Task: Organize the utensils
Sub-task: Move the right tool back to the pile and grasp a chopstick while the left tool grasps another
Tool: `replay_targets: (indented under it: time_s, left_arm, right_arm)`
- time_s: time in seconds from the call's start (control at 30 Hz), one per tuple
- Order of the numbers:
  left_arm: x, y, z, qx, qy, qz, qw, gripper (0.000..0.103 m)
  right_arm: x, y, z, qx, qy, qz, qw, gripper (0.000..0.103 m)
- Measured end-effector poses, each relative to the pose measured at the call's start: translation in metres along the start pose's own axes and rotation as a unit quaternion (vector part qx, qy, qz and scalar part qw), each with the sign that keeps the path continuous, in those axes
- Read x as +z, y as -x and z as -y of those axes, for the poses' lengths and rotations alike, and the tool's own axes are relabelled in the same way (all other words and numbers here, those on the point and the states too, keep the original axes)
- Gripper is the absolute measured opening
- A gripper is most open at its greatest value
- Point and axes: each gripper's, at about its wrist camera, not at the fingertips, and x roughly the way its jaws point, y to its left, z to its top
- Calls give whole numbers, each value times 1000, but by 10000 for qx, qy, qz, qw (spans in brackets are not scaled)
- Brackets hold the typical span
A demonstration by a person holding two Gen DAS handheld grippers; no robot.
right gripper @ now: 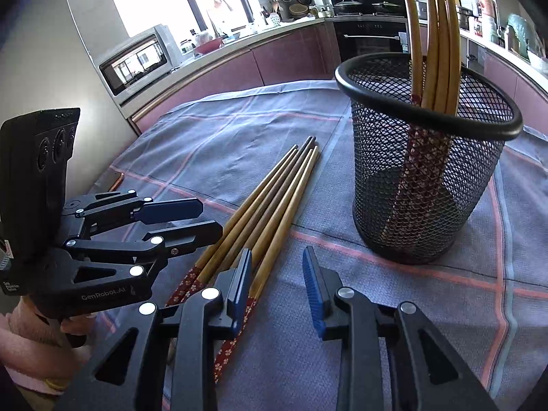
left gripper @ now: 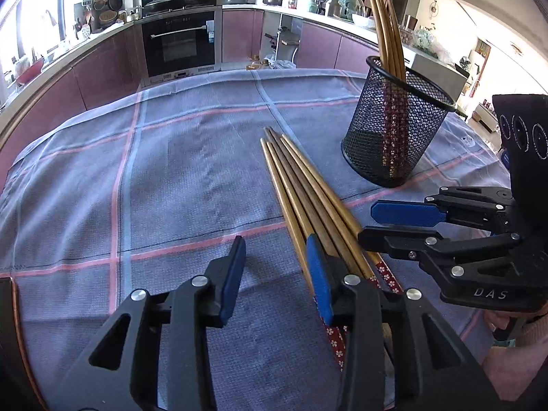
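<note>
Wooden chopsticks (left gripper: 301, 188) lie bundled flat on the tabletop's checked blue-grey cloth (left gripper: 171, 157), their red flowered handles toward the person. Beside them stands a black mesh holder (right gripper: 428, 178) with more chopsticks (right gripper: 435, 30) leaning upright inside. Left tongs (left gripper: 277, 274) are apart, nothing between them, the right-hand finger (left gripper: 320, 281) lying over the bundle's handle end. Right tongs (right gripper: 277, 287) also stand apart and empty, just right of the handles, near the left tongs.
</note>
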Motion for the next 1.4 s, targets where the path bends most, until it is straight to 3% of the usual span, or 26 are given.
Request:
replay_targets:
  time_s: [0.33,0.5,0.87,1.0,1.4]
  left_arm:
    - [4,-6,3,33,-83,-76,9999,31]
    - [4,-6,1,30,-61,-129,9999,23]
    - [20,-20,-1,78,-24,-178,9998,21]
    - [25,-24,-1,97,12,-170,9998,10]
    - [20,-20,-7,-11,317,-108,9994,8]
  right_arm:
    - [3,-7,-3,-177,110,-36,9998,24]
    - [3,-5,-1,-323,151,-76,9993,16]
    - [18,-18,1,-468,143,-88,9988,16]
    - [22,-22,1,-486,83,-76,9988,13]
    - [19,-12,14,-264,-238,65,9993,6]
